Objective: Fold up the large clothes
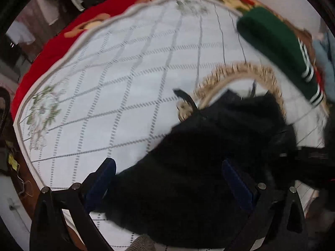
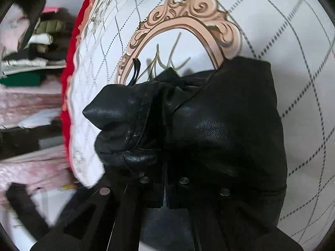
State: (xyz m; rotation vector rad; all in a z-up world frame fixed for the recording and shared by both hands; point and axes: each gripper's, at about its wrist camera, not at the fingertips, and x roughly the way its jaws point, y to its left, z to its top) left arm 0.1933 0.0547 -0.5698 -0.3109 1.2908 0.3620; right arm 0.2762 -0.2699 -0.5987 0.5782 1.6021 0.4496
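Observation:
A black leather garment [image 2: 219,125] lies bunched on the white quilted bedspread [image 2: 303,52]. In the right wrist view my right gripper [image 2: 164,182] has its fingers together under the leather, pinching a fold of it; the fingertips are hidden by the garment. In the left wrist view the same black garment [image 1: 199,156] spreads between the two blue pads [image 1: 102,179] of my left gripper [image 1: 168,165]. Its jaws stand wide apart over the garment without pressing on it. The view is blurred.
A green garment with white stripes [image 1: 278,48] lies at the far right of the bedspread [image 1: 125,73], which carries a beige ornate frame print [image 2: 184,21]. A red blanket [image 1: 52,52] edges the bed. Stacks of folded clothes [image 2: 31,62] sit on shelves beyond the bed's left side.

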